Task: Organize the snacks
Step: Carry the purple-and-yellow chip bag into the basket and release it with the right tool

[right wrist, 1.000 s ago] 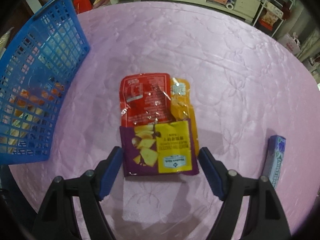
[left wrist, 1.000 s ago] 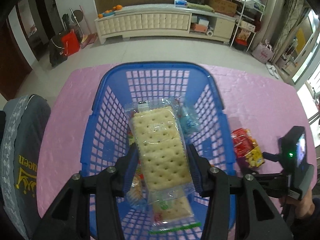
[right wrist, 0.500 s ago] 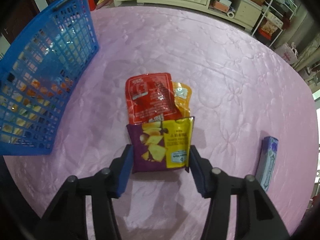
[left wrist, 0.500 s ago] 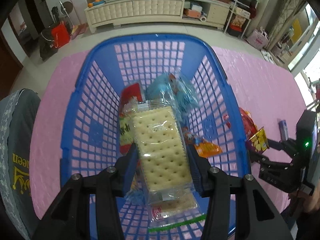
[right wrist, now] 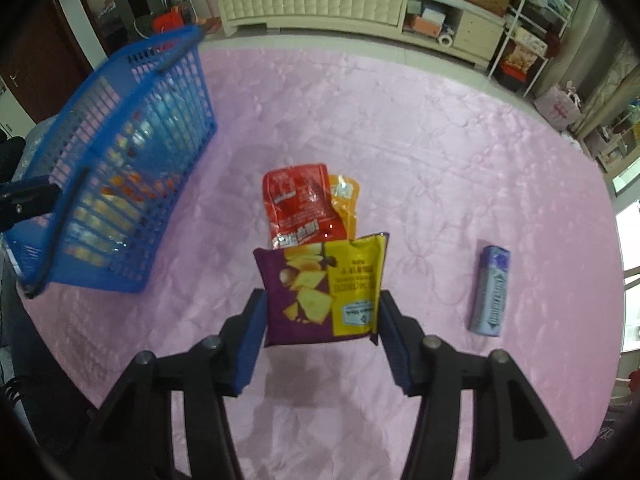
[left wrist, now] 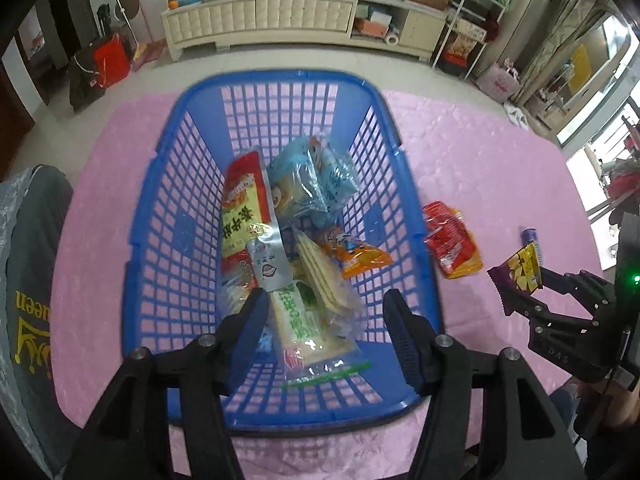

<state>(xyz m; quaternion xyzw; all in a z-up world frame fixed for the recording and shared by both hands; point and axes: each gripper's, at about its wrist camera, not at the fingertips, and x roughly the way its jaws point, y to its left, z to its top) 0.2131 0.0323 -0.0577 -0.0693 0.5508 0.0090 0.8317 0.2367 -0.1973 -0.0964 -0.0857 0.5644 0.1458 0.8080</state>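
- My left gripper (left wrist: 324, 336), jaws just opened and empty, hangs over the blue basket (left wrist: 200, 152); the cracker pack (left wrist: 308, 320) lies inside, below it.
- My right gripper (right wrist: 322, 334) clamps the purple-and-yellow chip bag (right wrist: 320, 292), lifted off the table (right wrist: 440, 152), near of the red pouch (right wrist: 300, 204).

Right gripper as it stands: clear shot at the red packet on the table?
Probably not yet. The right gripper has its jaws clamped on the purple chip bag, so they are occupied. The red packet itself lies uncovered on the pink table, just beyond it.
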